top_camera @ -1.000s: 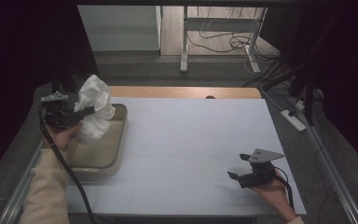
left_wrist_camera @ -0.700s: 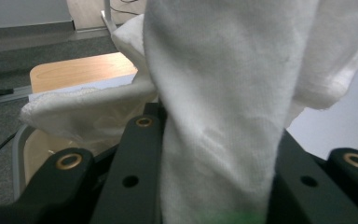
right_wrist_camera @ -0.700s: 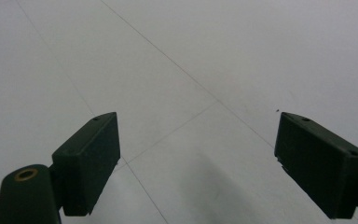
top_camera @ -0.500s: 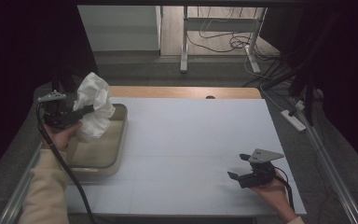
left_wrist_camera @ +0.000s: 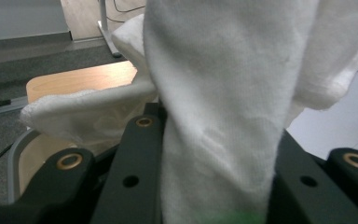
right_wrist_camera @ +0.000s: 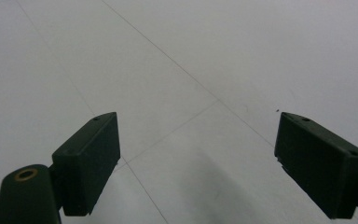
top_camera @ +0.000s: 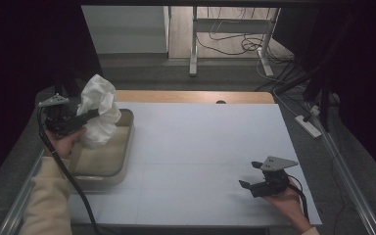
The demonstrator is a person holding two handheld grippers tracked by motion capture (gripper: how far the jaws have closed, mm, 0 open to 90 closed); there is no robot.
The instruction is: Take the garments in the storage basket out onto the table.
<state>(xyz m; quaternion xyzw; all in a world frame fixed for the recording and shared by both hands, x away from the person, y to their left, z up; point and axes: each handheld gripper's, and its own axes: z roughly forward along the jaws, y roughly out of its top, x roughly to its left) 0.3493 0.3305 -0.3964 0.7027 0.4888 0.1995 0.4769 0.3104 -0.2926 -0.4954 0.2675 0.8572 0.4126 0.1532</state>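
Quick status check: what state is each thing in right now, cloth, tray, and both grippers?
white cloth: bunched, lifted clear above the tray, clamped between the left jaws.
tray: upright at the table's left edge; its visible floor is bare.
left gripper: shut on the cloth, held over the tray.
right gripper: jaws wide open, nothing between them, low over the white table.

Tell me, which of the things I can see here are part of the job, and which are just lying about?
Part of the job:
- white cloth, clamped in the left claw
- beige tray beneath it
- right claw, open, empty, low over the white table

Just lying about:
- power strip on the floor
- cables by the far table legs
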